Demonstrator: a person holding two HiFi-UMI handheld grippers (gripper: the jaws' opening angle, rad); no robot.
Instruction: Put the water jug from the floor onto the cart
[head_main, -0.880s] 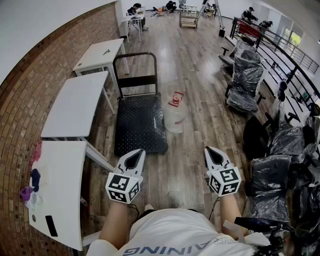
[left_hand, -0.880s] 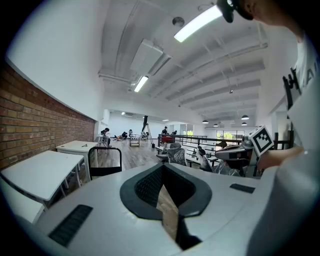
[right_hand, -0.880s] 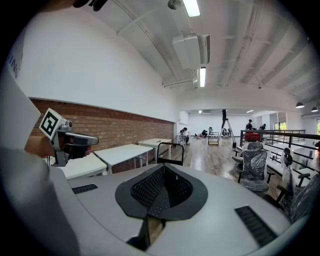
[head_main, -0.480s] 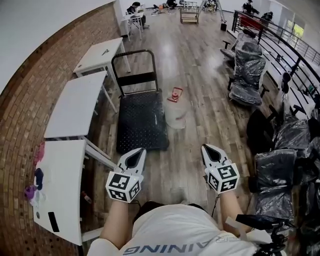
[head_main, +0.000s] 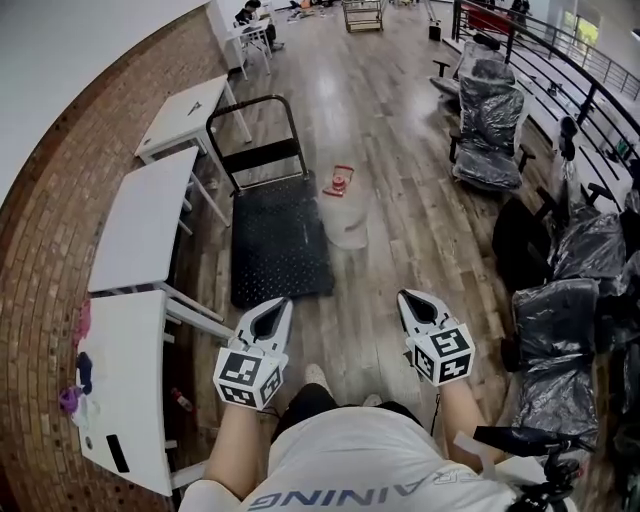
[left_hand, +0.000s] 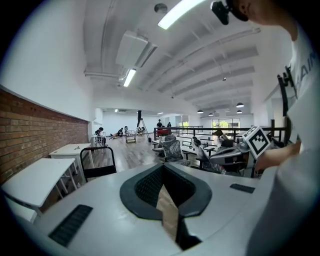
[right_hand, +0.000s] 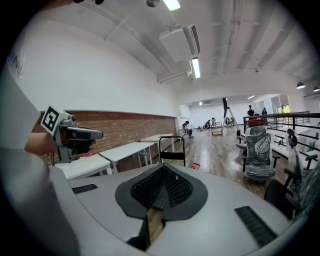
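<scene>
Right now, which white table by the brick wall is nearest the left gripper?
The cluttered table beside the left gripper; the others stand farther along the wall.

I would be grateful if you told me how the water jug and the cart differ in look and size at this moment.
The water jug is clear with a red top, while the cart is black. The water jug is far smaller than the cart's deck. The cart has an upright handle frame at its far end; the water jug has nothing like it. Both rest on the wooden floor, the water jug just right of the cart.
</scene>
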